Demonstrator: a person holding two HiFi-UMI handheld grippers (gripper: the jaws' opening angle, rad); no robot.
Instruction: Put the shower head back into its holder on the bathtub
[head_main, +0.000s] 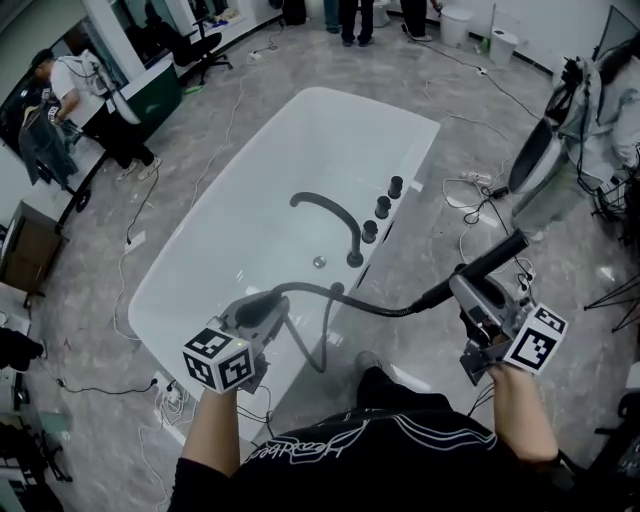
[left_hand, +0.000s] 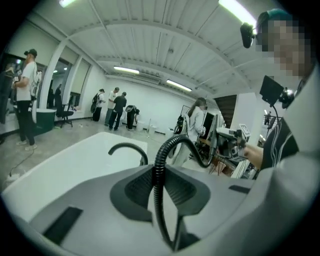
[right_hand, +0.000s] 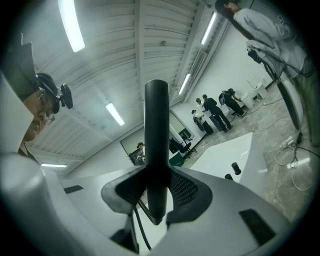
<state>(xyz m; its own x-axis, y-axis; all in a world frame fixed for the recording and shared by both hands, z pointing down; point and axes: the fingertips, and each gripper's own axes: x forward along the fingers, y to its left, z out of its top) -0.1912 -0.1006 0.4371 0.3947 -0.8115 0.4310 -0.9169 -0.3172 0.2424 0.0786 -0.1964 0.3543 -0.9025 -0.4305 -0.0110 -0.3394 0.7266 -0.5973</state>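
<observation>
The black shower head (head_main: 490, 260) is a straight wand, and my right gripper (head_main: 472, 288) is shut on it to the right of the white bathtub (head_main: 240, 240). In the right gripper view the shower head (right_hand: 156, 140) stands upright between the pads of my right gripper (right_hand: 156, 195). Its black ribbed hose (head_main: 345, 297) runs left over the tub's near rim to my left gripper (head_main: 262, 312), which is shut on it. In the left gripper view the hose (left_hand: 159, 170) rises from my left gripper (left_hand: 161, 195) and arcs right. A black faucet (head_main: 335, 215) and three black knobs (head_main: 383, 207) sit on the tub's right rim.
Cables (head_main: 130, 240) trail over the grey floor around the tub. Equipment on stands (head_main: 570, 130) crowds the right side. A person (head_main: 85, 95) stands at a counter at the far left, and others stand at the back (head_main: 355, 20). A hose loop (head_main: 320, 350) hangs off the near rim.
</observation>
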